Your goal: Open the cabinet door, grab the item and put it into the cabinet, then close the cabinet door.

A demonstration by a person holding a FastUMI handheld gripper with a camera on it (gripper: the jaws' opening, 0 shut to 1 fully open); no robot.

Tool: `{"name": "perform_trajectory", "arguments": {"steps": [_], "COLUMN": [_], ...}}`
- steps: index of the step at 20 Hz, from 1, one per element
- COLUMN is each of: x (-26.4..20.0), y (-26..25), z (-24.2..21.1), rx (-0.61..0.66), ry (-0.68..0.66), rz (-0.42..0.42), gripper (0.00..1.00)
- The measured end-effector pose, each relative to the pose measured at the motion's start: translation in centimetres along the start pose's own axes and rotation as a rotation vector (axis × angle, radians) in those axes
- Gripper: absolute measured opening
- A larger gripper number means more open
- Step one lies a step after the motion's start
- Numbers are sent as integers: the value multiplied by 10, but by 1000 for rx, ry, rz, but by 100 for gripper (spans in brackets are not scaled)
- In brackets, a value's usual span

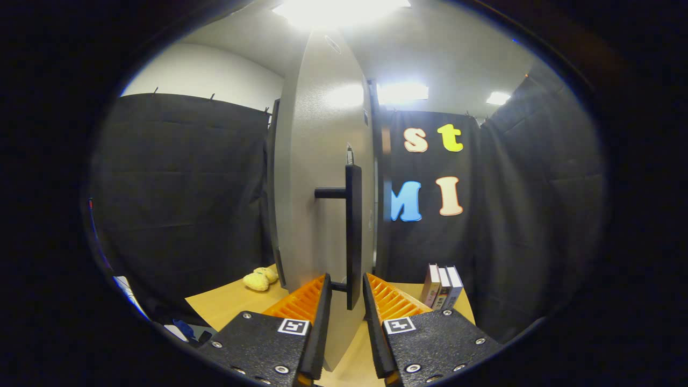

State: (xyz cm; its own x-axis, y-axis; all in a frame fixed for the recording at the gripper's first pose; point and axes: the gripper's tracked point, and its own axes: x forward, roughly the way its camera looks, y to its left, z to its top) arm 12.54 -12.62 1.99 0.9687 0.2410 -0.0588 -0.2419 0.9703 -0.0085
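The grey cabinet door (317,177) stands swung out, seen almost edge-on right ahead of me. Its black vertical bar handle (353,236) hangs on two short posts. The bar's lower end sits between my gripper's (346,279) orange-ribbed fingers (301,301). Both fingers straddle the bar with a small gap on each side, wider on the left, so the gripper is open. A yellow soft toy (260,279) lies on the wooden table (226,306), left of the door and beyond my left finger.
Three books (443,287) stand upright on the table beyond my right finger, close to the black cloth wall. The table's near left edge drops off by some blue and white things (180,329) below.
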Motion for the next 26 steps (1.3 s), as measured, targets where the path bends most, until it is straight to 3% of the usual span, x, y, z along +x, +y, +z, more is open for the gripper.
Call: {"name": "perform_trajectory", "arguments": {"steps": [4, 5, 7, 9, 13, 19, 23, 26], "x": [-6, -8, -18, -30, -49, -42, -23, -2], "y": [-18, -21, -18, -7, 36, 107, 159, 196], "z": [-7, -14, -26, -56, -163, -318, -391, -419], "rx": [59, 46, -2, -60, -65, 81, 110, 105], "ry": [-13, -15, -41, -44, 64, 230, 280, 294], "rz": [-152, -193, -261, -320, -344, -318, -256, -193], "gripper": [62, 73, 83, 83, 85, 86, 86, 86]}}
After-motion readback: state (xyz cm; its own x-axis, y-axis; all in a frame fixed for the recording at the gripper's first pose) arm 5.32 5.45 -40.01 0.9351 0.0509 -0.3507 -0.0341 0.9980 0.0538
